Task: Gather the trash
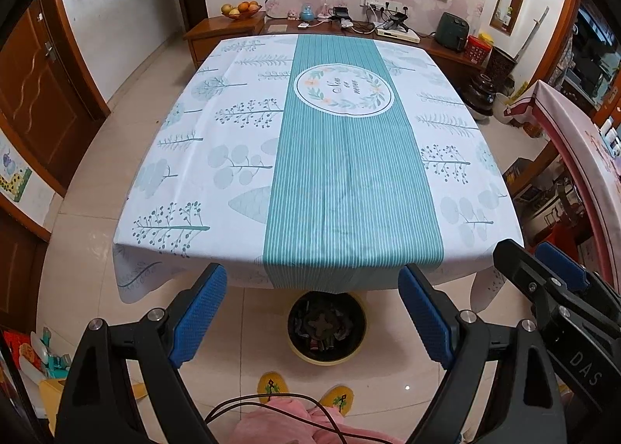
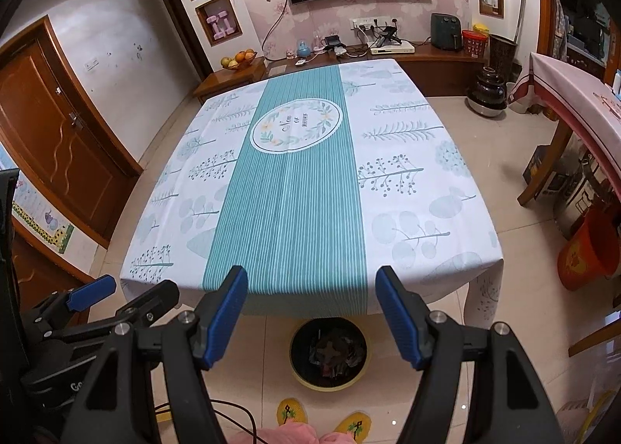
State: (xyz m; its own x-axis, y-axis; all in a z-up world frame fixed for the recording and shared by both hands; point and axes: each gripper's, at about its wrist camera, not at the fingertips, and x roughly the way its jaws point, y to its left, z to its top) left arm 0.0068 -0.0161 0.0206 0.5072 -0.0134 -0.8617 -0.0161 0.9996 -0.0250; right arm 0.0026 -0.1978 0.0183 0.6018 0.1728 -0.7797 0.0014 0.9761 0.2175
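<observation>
Hand-held gripper pair, left and right, jaws spread, empty, above trash bin.

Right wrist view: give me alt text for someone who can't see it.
The right tool, open and empty, hangs above a yellow-rimmed trash bin holding dark scraps, on the floor at the near edge of a table under a teal-and-white tablecloth. The left tool shows at lower left.
</observation>
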